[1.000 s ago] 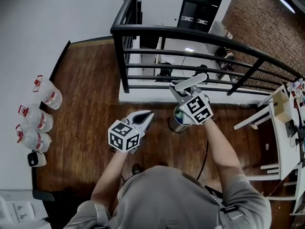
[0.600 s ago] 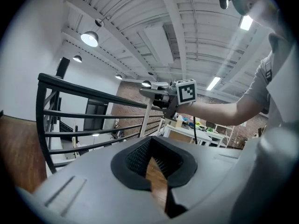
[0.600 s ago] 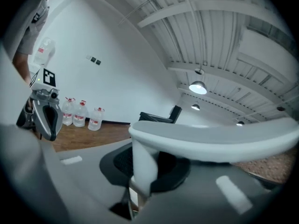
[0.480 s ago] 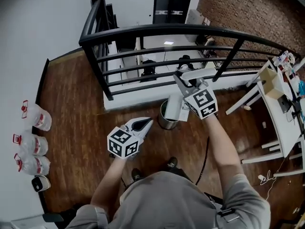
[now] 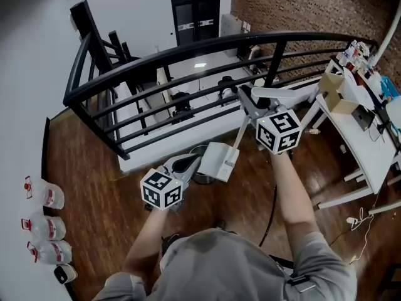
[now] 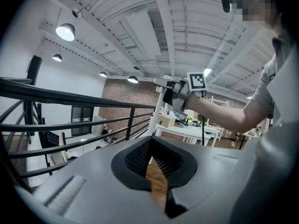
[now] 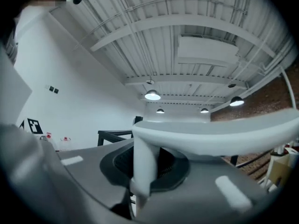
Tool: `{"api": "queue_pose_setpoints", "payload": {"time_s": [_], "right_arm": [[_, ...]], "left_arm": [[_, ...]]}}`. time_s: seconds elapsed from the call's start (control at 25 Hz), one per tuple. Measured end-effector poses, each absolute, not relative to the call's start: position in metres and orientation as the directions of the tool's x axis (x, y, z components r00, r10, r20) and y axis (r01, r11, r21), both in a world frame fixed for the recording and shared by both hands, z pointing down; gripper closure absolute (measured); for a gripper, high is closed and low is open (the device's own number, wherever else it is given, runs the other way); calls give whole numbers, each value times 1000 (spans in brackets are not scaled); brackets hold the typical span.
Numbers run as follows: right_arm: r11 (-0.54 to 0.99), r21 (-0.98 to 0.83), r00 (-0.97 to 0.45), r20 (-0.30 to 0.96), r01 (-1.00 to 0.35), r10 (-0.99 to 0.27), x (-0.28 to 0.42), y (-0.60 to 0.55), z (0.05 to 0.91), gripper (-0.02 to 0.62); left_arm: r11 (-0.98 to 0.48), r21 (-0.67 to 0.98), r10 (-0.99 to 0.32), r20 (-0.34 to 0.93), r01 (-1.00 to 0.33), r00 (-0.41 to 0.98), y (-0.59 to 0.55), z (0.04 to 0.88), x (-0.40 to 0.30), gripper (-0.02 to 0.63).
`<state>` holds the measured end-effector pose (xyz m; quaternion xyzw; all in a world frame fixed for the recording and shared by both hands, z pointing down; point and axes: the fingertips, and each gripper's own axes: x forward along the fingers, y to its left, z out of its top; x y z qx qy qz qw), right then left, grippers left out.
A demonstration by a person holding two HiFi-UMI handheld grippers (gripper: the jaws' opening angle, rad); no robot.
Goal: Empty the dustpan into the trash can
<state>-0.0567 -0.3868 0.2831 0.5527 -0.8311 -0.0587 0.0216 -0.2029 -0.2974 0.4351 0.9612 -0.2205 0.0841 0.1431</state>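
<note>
Pinches the dustpan (image 5: pixel 218 162) by its white handle in the right gripper (image 5: pixel 247 100), just squeezed tighter; hangs it above the floor (image 5: pixel 94 162), just beside the trash can (image 5: pixel 203 178). Holds the left gripper (image 5: pixel 188 163) pressed together, empty, near the can. Faces black railing (image 5: pixel 188 49); white bench (image 5: pixel 369 149) rightward.

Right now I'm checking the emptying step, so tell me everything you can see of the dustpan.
The dustpan is white and plastic-looking, with a flat rectangular pan on a long thin stem topped by a crosswise grip. The right hand-held gripper is shut on the stem just under that grip, its jaws having just been closing. The pan hangs tilted off the floor, at the rim of the trash can; whether they touch is unclear. Its contents cannot be made out.
</note>
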Motion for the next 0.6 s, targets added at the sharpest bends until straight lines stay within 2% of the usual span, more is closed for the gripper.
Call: {"api": "queue_pose_setpoints", "payload": {"time_s": [0.36, 0.6], "right_arm": [[235, 41, -237, -78, -971, -968, 70, -345, 260, 568], [126, 16, -126, 5, -992, -992, 141, -357, 310, 569]], "left_arm": [[-931, 258, -198, 239, -259, 951, -318, 443, -75, 601], [-940, 289, -95, 286, -180, 954, -353, 473, -8, 601]]}}
